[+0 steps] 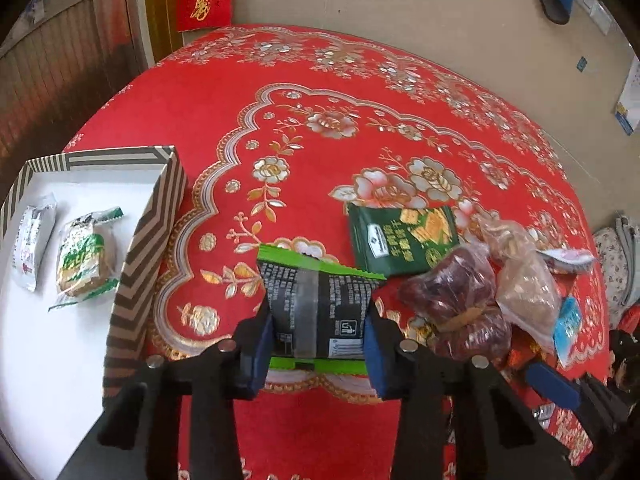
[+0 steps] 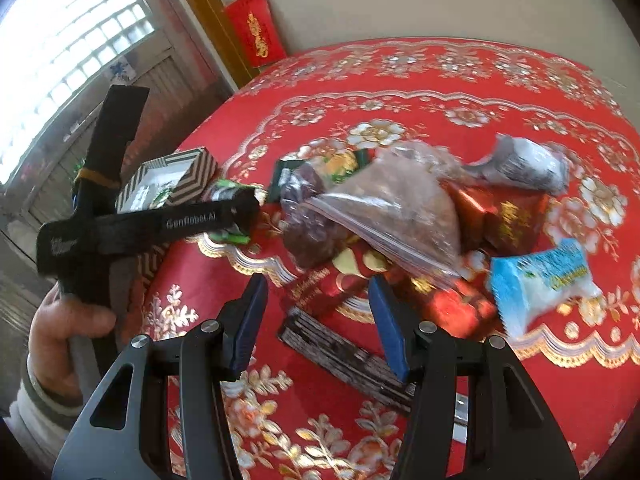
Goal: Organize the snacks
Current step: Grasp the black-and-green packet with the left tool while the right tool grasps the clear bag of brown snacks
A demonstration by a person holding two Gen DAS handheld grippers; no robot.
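Note:
My left gripper [image 1: 318, 320] is shut on a black snack packet with green ends [image 1: 318, 304] and holds it above the red tablecloth. A striped box [image 1: 144, 248] with a white inside stands to its left and holds two wrapped snacks [image 1: 84, 256]. My right gripper [image 2: 318, 308] is open and empty above a dark striped packet [image 2: 344, 356]. Ahead of it lies a pile: a clear bag of brown snacks [image 2: 396, 208], a bag of red dates [image 2: 312, 220], red packets [image 2: 508, 216], a light blue packet [image 2: 540, 284]. The left gripper shows in the right wrist view [image 2: 224, 216].
A dark green cracker packet [image 1: 400, 240] lies beyond the held packet. The round table with its red flowered cloth [image 1: 320, 100] stands near a beige wall and a door. A hand [image 2: 68, 320] holds the left gripper at the table's left edge.

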